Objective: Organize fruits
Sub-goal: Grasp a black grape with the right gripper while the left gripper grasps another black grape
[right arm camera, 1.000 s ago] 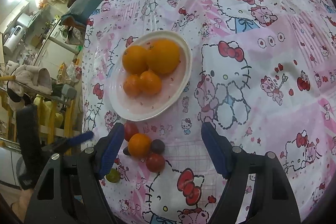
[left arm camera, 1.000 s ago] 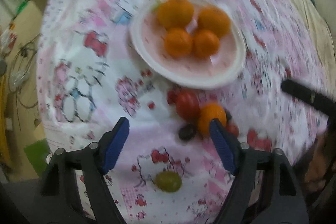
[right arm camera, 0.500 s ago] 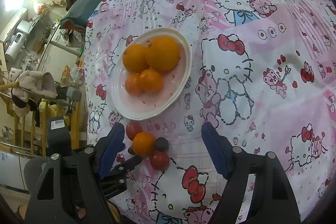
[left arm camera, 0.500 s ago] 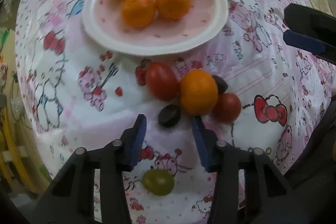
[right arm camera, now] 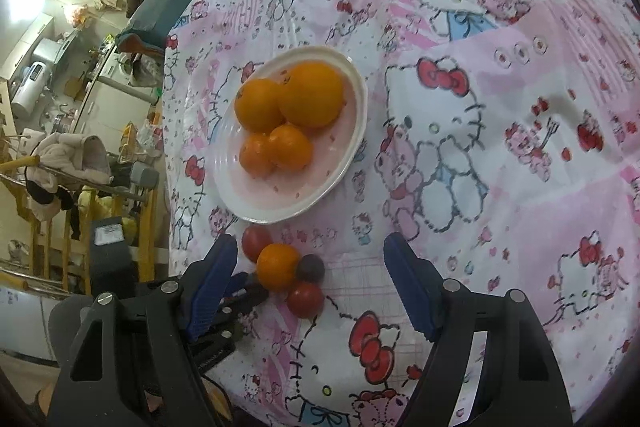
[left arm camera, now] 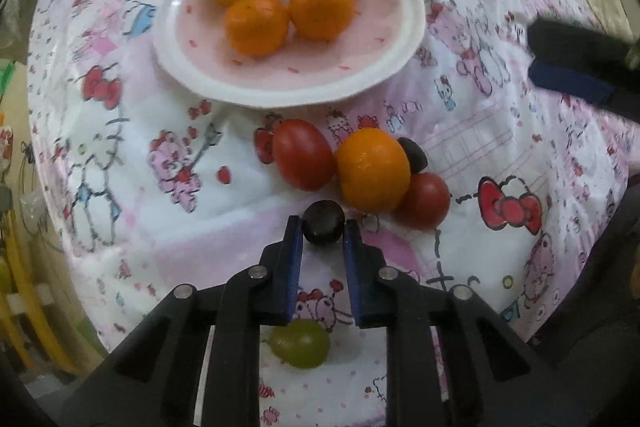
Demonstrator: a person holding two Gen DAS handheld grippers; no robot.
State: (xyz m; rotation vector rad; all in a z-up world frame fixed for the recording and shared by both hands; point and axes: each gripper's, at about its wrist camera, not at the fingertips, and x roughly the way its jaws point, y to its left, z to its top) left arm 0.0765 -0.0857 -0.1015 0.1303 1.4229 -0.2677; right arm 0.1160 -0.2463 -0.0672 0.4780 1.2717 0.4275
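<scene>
A white plate (left arm camera: 404,39) (right arm camera: 352,163) holds several oranges. Just in front of it on the cloth lie a small orange (left arm camera: 372,169) (right arm camera: 277,265), two red tomatoes (left arm camera: 303,154) (left arm camera: 425,201), a second dark grape (left arm camera: 414,154) (right arm camera: 310,267) and a green grape (left arm camera: 300,343). My left gripper (left arm camera: 323,227) is shut on a dark grape (left arm camera: 323,221) at its fingertips, on the cloth. My right gripper (right arm camera: 308,267) is wide open and empty above the fruit cluster; its finger (left arm camera: 568,81) shows at the right of the left wrist view.
The table wears a pink Hello Kitty cloth (right arm camera: 480,107). Its left edge drops off to a cluttered room with chairs and shelves (right arm camera: 72,167). My left gripper's fingers (right arm camera: 240,297) show in the right wrist view beside the small orange.
My left gripper moved forward and down to the fruit cluster and closed from wide open onto the dark grape. My right gripper stayed open and shifted little.
</scene>
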